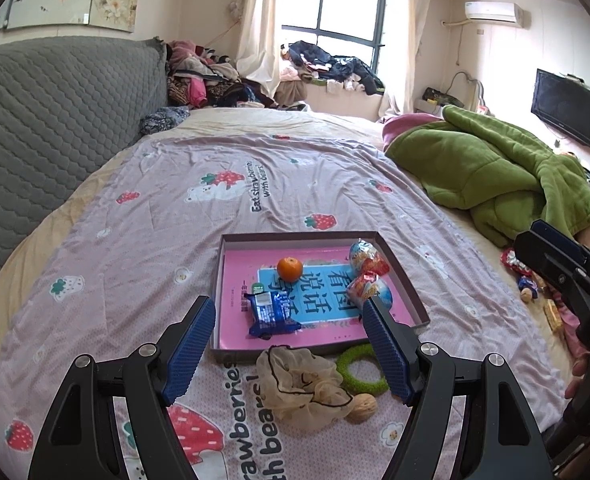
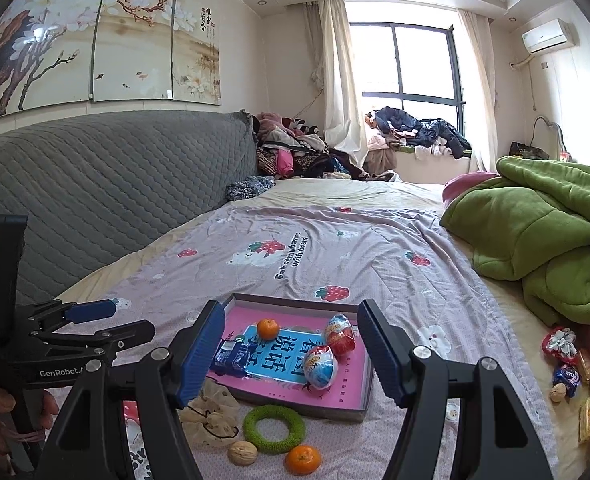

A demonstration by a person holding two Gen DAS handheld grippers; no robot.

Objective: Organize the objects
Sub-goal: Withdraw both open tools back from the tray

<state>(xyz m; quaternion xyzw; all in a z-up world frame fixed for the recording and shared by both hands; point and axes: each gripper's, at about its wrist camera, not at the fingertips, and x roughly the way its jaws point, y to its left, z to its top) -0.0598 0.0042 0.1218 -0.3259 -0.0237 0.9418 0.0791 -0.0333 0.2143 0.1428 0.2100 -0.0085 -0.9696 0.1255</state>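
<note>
A shallow box tray (image 1: 399, 268) (image 2: 357, 411) with a pink-and-blue lining lies on the bed. In it are an orange (image 1: 289, 269) (image 2: 268, 328), a blue snack packet (image 1: 271, 315) (image 2: 233, 357) and two foil-wrapped eggs (image 1: 369, 290) (image 2: 321, 366). In front of the tray lie a beige scrunchie (image 1: 301, 388) (image 2: 211, 416), a green ring (image 1: 361, 368) (image 2: 274, 429), a walnut (image 1: 362, 408) (image 2: 243, 453) and a second orange (image 2: 303, 459). My left gripper (image 1: 289, 344) is open and empty above the scrunchie. My right gripper (image 2: 291, 354) is open and empty over the tray's near side.
A green blanket (image 1: 491, 176) (image 2: 543, 236) is heaped at the right. Loose snacks and another walnut (image 2: 558, 392) lie at the bed's right edge. A grey headboard (image 1: 55, 120) runs along the left. Clothes are piled at the far end.
</note>
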